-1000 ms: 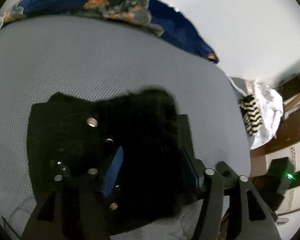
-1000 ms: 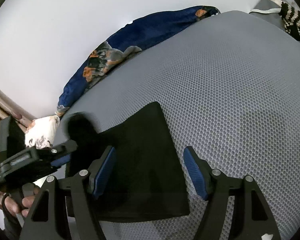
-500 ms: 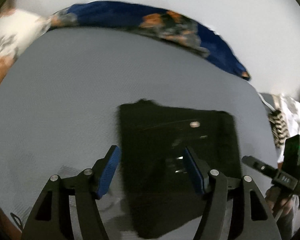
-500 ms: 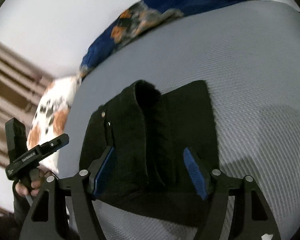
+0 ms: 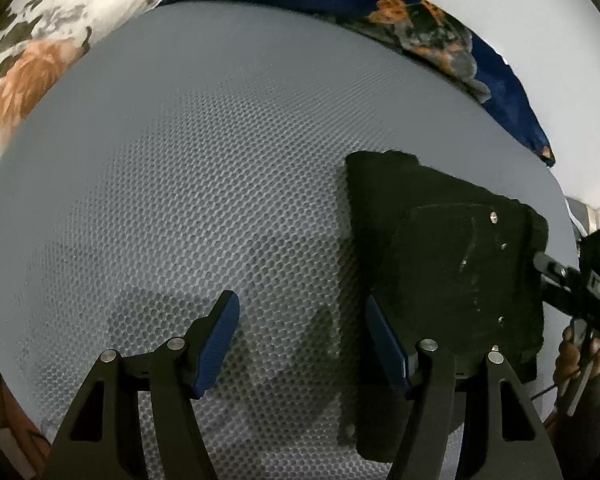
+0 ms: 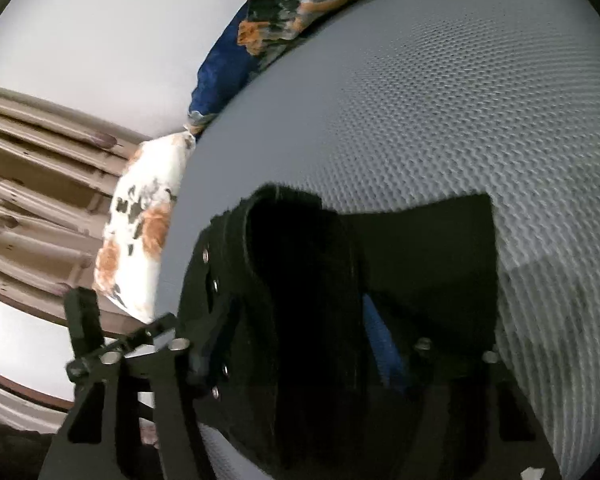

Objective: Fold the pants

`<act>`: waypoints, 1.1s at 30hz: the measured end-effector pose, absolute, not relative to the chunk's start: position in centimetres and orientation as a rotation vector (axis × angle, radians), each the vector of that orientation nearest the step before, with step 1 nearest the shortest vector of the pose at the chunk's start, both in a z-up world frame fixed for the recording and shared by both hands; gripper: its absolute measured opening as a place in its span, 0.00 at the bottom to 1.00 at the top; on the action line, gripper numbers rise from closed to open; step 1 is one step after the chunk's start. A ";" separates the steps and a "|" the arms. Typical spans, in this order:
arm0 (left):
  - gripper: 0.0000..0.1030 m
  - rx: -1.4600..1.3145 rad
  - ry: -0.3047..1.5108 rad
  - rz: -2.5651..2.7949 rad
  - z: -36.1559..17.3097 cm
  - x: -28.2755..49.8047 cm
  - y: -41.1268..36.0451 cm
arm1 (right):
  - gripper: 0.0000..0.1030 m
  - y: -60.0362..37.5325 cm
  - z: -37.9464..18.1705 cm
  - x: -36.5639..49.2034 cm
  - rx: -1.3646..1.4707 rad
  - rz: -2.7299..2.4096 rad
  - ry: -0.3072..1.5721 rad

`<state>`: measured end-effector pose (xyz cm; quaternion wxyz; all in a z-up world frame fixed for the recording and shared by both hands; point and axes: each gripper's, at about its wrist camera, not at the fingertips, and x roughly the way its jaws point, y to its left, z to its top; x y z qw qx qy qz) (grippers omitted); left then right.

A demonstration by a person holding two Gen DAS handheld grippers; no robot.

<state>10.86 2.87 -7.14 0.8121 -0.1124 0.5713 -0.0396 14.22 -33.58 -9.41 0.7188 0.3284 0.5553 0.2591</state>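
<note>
Two grippers worked over the grey honeycomb mattress (image 5: 228, 184), and only one of them was close in on the cloth. The black pants (image 5: 448, 280), already folded into a compact stack with its long axis running away from the cameras, lay to the right of the left gripper (image 5: 302, 336), whose blue pads (image 5: 218, 336) stood wide apart over bare mattress with nothing between them; its right finger sat just beside the stack's near left edge. The right gripper (image 6: 296, 352) was nearer (right on the bundle, in fact): dark cloth rose between its fingers and hid most of both, so whether it had closed on the pants could not be told. A raised fold (image 6: 292, 248) stood up along the stack's left side in that view. Any last flattening or squaring would likely fall to the right gripper, the left needing to shift rightward first.
</note>
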 end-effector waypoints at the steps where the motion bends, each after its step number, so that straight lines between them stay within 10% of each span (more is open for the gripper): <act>1: 0.64 -0.243 1.224 -0.084 -7.3 10.8 2.9 | 0.50 -33.5 -9.7 14.6 0.741 0.595 1.227; 11: 0.64 -0.221 1.228 -0.088 -7.4 11.3 1.8 | 0.12 -32.4 -8.1 13.9 0.798 0.576 1.176; 26: 0.64 -0.181 1.171 -0.206 -6.3 13.1 -2.3 | 0.11 -37.5 -6.6 8.3 0.748 0.220 1.144; 33: 0.65 -0.067 1.228 -0.213 -9.4 14.3 -4.5 | 0.25 -36.3 -7.3 9.0 0.669 0.161 1.168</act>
